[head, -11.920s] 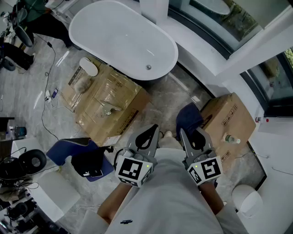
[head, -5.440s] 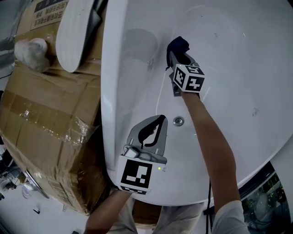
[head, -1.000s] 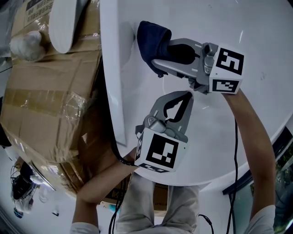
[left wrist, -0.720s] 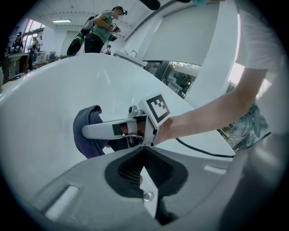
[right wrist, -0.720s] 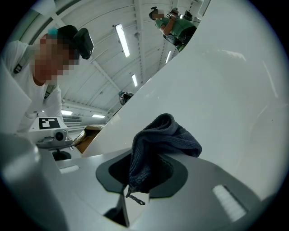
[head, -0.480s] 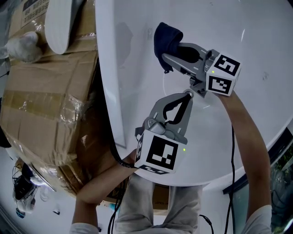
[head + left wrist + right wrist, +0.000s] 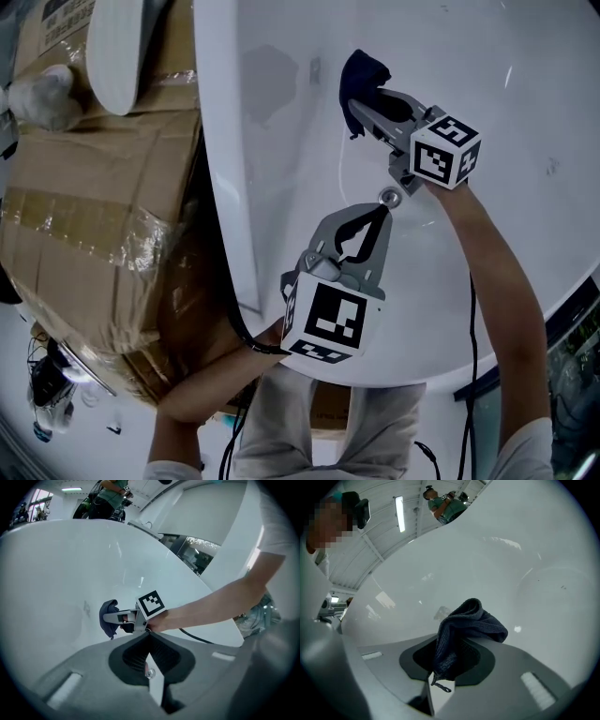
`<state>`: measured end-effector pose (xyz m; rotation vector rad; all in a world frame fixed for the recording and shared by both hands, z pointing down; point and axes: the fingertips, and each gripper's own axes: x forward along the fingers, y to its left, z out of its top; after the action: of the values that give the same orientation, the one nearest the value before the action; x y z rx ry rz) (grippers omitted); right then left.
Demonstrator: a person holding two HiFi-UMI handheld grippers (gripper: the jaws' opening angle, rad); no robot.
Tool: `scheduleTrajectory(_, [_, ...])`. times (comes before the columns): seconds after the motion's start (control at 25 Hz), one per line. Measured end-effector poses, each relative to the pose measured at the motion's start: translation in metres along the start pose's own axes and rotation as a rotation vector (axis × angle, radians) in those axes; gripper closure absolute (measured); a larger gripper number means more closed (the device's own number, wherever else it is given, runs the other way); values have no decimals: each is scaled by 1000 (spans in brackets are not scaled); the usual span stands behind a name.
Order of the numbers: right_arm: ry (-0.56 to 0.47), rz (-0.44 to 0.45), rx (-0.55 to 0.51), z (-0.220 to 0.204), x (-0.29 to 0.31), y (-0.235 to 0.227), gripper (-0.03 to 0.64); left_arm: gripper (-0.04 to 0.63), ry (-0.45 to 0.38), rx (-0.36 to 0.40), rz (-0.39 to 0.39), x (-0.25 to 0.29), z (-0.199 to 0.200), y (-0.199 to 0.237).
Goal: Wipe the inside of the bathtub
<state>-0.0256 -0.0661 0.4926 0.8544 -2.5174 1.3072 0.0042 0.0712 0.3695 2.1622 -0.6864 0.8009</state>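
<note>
The white bathtub (image 7: 225, 187) fills most of the head view. My right gripper (image 7: 367, 101) is shut on a dark blue cloth (image 7: 362, 75), which lies against the tub's inner wall near the overflow mark (image 7: 314, 67). The right gripper view shows the cloth (image 7: 466, 623) bunched over the right gripper (image 7: 461, 641). In the left gripper view, the cloth (image 7: 108, 618) is at the tip of the right gripper (image 7: 110, 619). My left gripper (image 7: 373, 217) hangs shut and empty over the tub floor, close by the metal drain (image 7: 391, 197). The left gripper (image 7: 149, 637) has its jaws together.
Taped cardboard boxes (image 7: 94, 216) stand tight against the tub's left side, with a white oval piece (image 7: 112, 47) and a pale wad (image 7: 33, 94) on top. A black cable (image 7: 472, 309) runs along the right arm. A person in green (image 7: 110, 489) stands beyond the tub.
The right gripper has carried the cloth rightward along the tub's inner wall, away from the left rim. The left gripper has stayed almost still by the drain.
</note>
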Motion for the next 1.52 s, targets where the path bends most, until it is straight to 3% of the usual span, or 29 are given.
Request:
scheduleTrajectory(0.16, [10, -24, 50, -18, 7, -18, 543, 597, 27, -18, -8, 3, -10, -4])
scheduleTrajectory(0.44, [120, -165, 62, -62, 17, -62, 543, 595, 60, -38, -17, 5, -26, -5])
scheduleTrajectory(0.88, [174, -302, 99, -94, 38, -98, 543, 597, 42, -52, -25, 6, -18, -6])
scheduleTrajectory(1.2, [207, -242, 71, -100, 55, -83, 543, 597, 48, -56, -20, 6, -20, -4])
scheduleTrajectory(1.52, [171, -148, 55, -89, 55, -57, 543, 597, 37, -54, -26, 9, -19, -11])
